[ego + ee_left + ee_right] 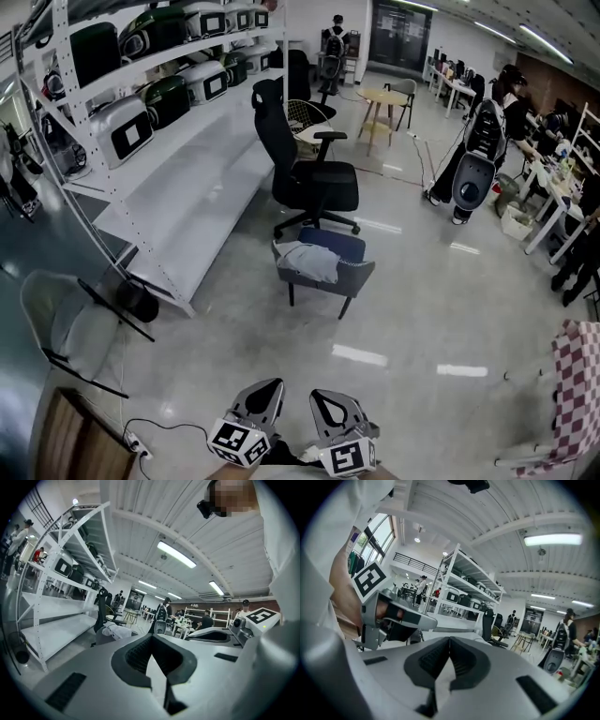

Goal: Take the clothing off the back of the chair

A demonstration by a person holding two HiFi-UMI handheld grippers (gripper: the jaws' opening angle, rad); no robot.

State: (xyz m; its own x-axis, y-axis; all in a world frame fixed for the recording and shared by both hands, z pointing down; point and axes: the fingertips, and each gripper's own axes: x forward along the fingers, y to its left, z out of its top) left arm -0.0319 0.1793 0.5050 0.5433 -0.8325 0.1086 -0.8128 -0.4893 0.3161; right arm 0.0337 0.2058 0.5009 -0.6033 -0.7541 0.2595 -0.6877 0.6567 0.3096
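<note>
A light grey garment (310, 262) lies draped over the back and seat of a low blue-grey chair (347, 272) in the middle of the floor, some way ahead of me. In the left gripper view, the same garment (116, 630) shows small, beyond the jaws. My left gripper (271, 384) and right gripper (320, 395) sit side by side at the bottom of the head view, well short of the chair. Both are shut with nothing between the jaws. The left gripper's (151, 637) jaws meet at the tips, and so do the right gripper's (449, 640).
A black office chair (305, 173) stands just behind the low chair. A long white shelving rack (178, 159) with appliances runs along the left. A folding chair (66, 328) and a floor cable (141, 439) are near left, and a checked cloth (577, 394) near right. People work at desks far right.
</note>
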